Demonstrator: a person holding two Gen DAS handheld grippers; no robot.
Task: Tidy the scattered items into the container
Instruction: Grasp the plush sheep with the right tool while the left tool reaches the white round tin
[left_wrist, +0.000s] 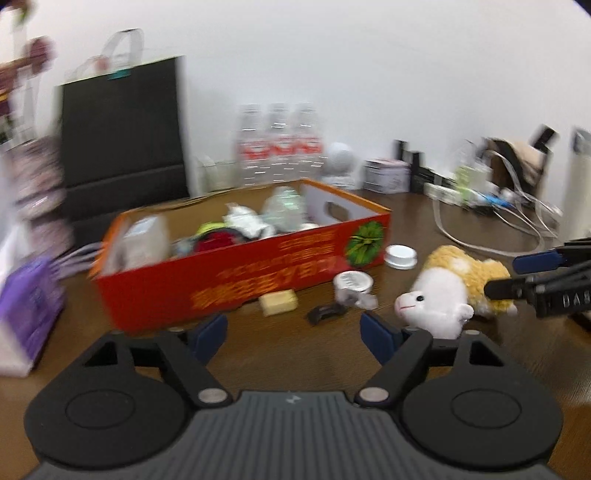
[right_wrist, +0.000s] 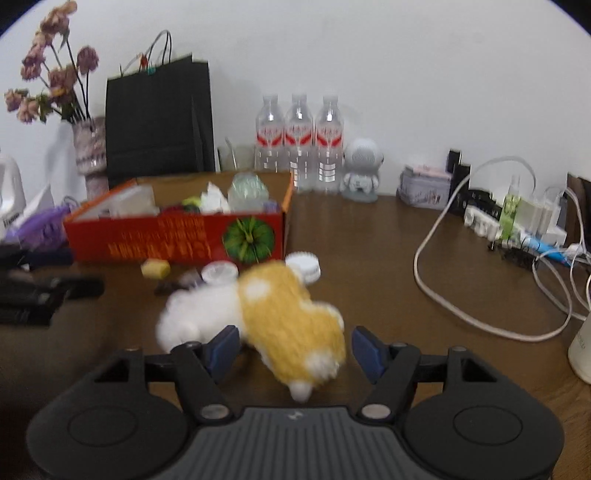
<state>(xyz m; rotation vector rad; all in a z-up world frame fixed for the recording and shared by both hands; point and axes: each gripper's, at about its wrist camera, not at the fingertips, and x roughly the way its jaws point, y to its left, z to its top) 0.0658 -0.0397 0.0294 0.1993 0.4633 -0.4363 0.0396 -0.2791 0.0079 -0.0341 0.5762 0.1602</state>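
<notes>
Both sets of jaws stand apart, the right gripper (right_wrist: 291, 349) straddling the plush toy (right_wrist: 273, 317) unclamped; closing off-centre could squeeze fur only and drop it short of the red box (right_wrist: 177, 236).

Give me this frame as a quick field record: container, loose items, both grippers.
container: red box, open top, already partly filled
loose items: plush toy, white lid, yellow block, small black piece, a round silver item, all on the table beside the box
left gripper: open, nothing between the jaws
right gripper: open, plush toy's rear between the jaws, pads not pressing
image quality: motion blur
</notes>
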